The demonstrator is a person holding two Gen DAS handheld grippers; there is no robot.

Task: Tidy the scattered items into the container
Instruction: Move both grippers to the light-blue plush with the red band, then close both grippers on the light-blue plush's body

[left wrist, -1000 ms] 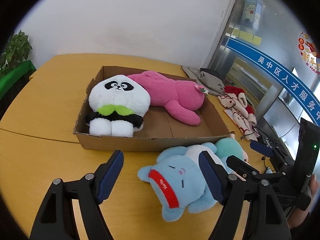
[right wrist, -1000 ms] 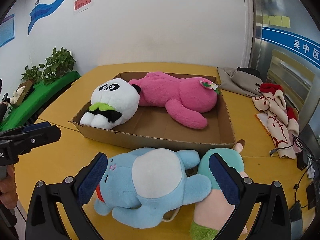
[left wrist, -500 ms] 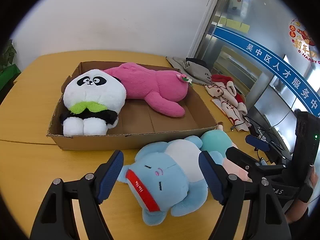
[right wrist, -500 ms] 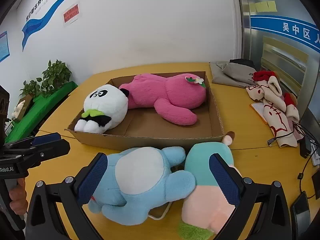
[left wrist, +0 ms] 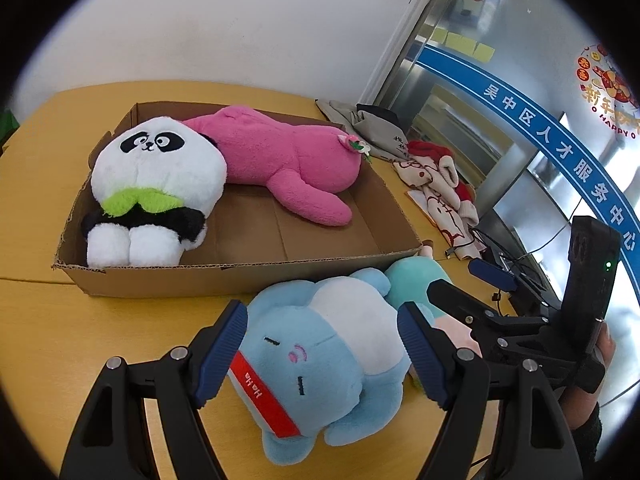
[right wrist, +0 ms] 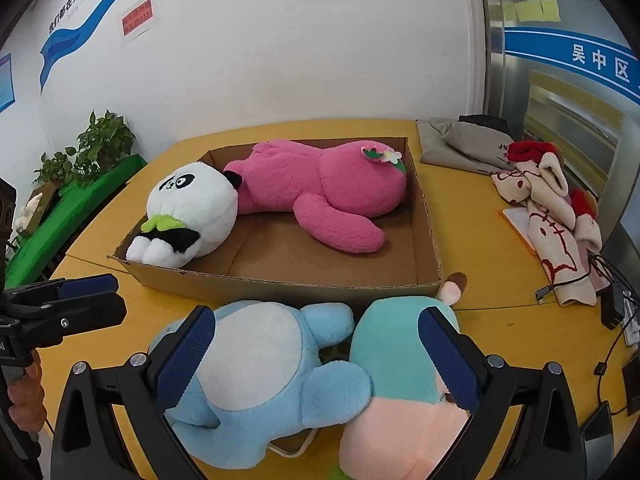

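Observation:
A shallow cardboard box (left wrist: 240,278) (right wrist: 280,282) holds a panda plush (left wrist: 154,184) (right wrist: 192,212) and a pink plush (left wrist: 288,164) (right wrist: 320,192). In front of it on the yellow table lie a light blue plush (left wrist: 320,356) (right wrist: 260,372) with a red band and a teal and peach plush (right wrist: 400,384) (left wrist: 412,280). My left gripper (left wrist: 322,354) is open with its fingers on either side of the blue plush's head. My right gripper (right wrist: 316,360) is open over both plushes, its fingers outside them.
Folded grey cloth (right wrist: 460,142) and a red and cream fabric pile (right wrist: 548,204) lie at the table's right. Cables and small black devices (right wrist: 612,308) sit near the right edge. Potted plants (right wrist: 100,144) stand on a green ledge at left.
Both grippers have moved forward and lower toward the loose plushes. The left one now straddles the blue plush's head. Both stay open.

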